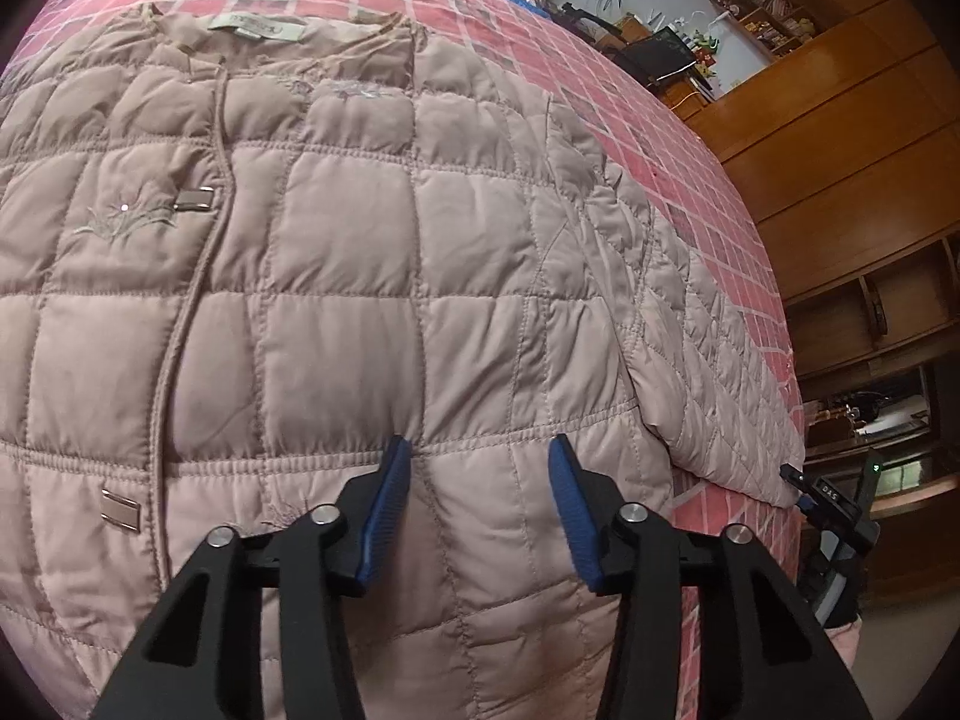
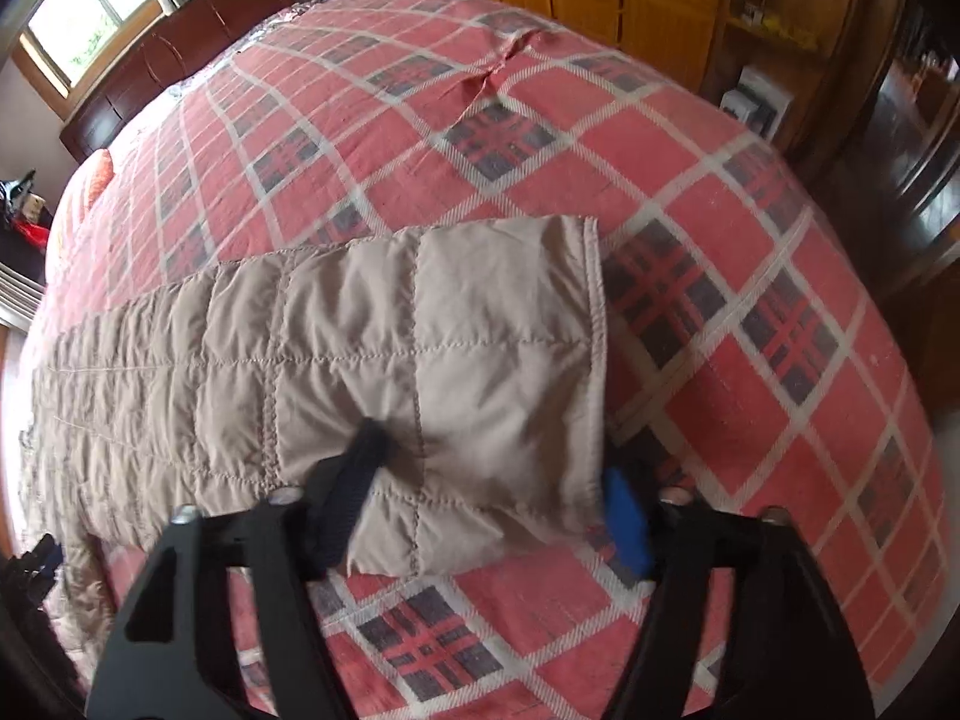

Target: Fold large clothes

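Left wrist view: quilted jacket (image 1: 336, 276) flat on plaid bedspread (image 1: 648, 138), collar at 12 o'clock; left gripper (image 1: 480, 501) over hem, jaws wide. Right gripper (image 2: 486, 498) astride sleeve cuff (image 2: 492, 324), jaws spread.

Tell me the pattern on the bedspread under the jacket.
Red plaid bedspread with white lines and dark squares, clearest in the right wrist view.

Matt quilted cloth jacket (image 1: 336, 276); woven plaid bedspread (image 2: 540, 120).
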